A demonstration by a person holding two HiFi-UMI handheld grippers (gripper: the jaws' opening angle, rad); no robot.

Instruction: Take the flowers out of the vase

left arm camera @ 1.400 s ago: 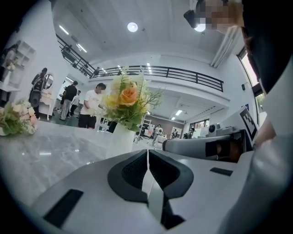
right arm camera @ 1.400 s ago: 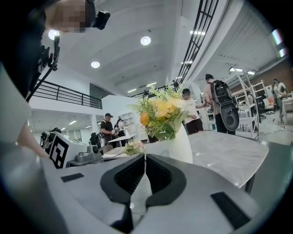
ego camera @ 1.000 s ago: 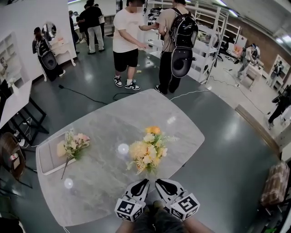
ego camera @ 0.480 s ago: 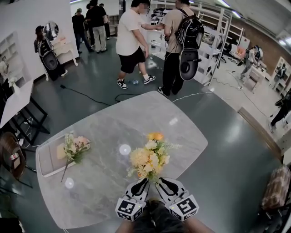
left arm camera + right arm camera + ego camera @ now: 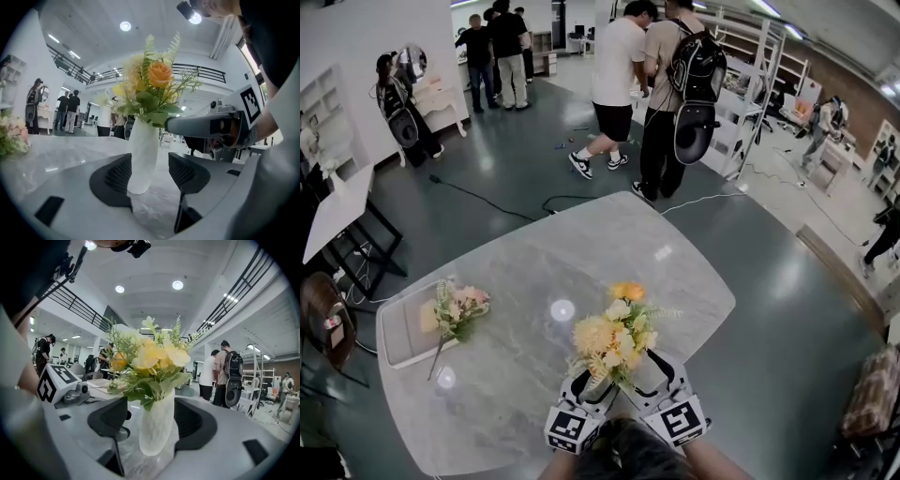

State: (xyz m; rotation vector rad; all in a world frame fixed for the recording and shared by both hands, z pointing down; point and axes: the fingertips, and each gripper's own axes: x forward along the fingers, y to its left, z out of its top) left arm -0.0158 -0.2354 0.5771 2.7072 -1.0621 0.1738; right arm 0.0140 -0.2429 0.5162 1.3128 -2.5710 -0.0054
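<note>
A bunch of yellow, white and orange flowers (image 5: pixel 614 333) stands near the front edge of the grey marble table (image 5: pixel 516 272), and from above it hides its vase. In the left gripper view the white vase (image 5: pixel 142 159) stands upright between the pads of my left gripper (image 5: pixel 151 174), close to the left pad. In the right gripper view the vase (image 5: pixel 157 427) stands between the pads of my right gripper (image 5: pixel 152 420) with a gap on each side. Both grippers' jaws have just been opening. The left gripper (image 5: pixel 592 386) and right gripper (image 5: pixel 652 375) flank the vase.
A pale tray (image 5: pixel 394 342) at the table's left holds a second bunch of pink and white flowers (image 5: pixel 457 307). Several people (image 5: pixel 661 84) stand on the floor beyond the table, and a cable (image 5: pixel 487 202) lies there. A black-legged table (image 5: pixel 337 220) is at the far left.
Both grippers have moved forward from the table's front edge to either side of the vase, and their jaws went from shut to open. A person in the background walked to the right.
</note>
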